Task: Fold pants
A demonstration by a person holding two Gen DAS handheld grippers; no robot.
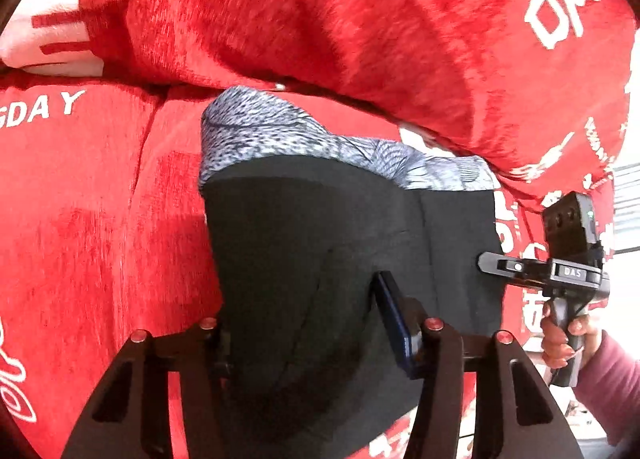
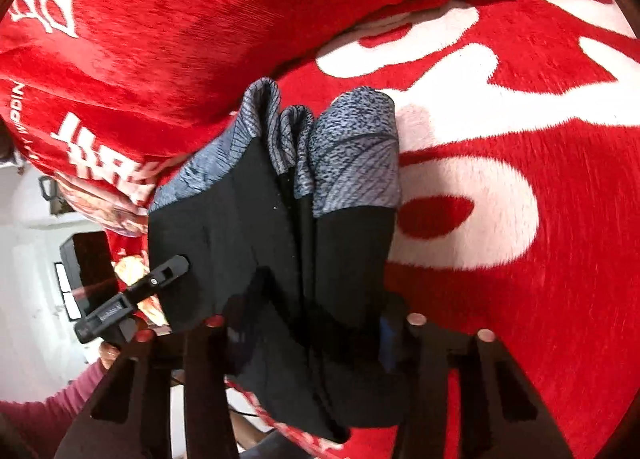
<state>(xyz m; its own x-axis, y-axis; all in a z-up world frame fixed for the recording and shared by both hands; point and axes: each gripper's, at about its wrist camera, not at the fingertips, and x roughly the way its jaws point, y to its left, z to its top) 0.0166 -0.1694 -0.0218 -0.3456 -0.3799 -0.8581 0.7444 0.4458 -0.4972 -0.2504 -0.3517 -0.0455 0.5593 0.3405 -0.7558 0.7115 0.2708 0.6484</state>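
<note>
Pants: black stretch-fabric pants with a grey-and-white patterned band (image 1: 344, 243) lie bunched on the red cloth, the patterned band at the far end, the black part nearest both cameras.
Folds: in the right wrist view the pants (image 2: 276, 243) show several upright layers side by side, patterned ends pointing away.
Left gripper: the black two-finger left gripper (image 1: 312, 339) has black fabric filling the gap between its fingers; the blue-faced pad of one finger (image 1: 394, 323) lies against the cloth. Fingers narrowed onto the pants.
Right gripper: the black two-finger right gripper (image 2: 316, 339) also has the dark layers bunched between its fingers, which look closed in on the fabric.
Right gripper from the left camera: it reaches the pants' right edge, held by a hand (image 1: 568, 339) in a dusty-pink sleeve (image 1: 612, 383).
Left gripper from the right camera: its tip touches the pants' left edge.
Surface: red plush blanket with white lettering (image 2: 500, 139), raised in a thick fold behind the pants.
</note>
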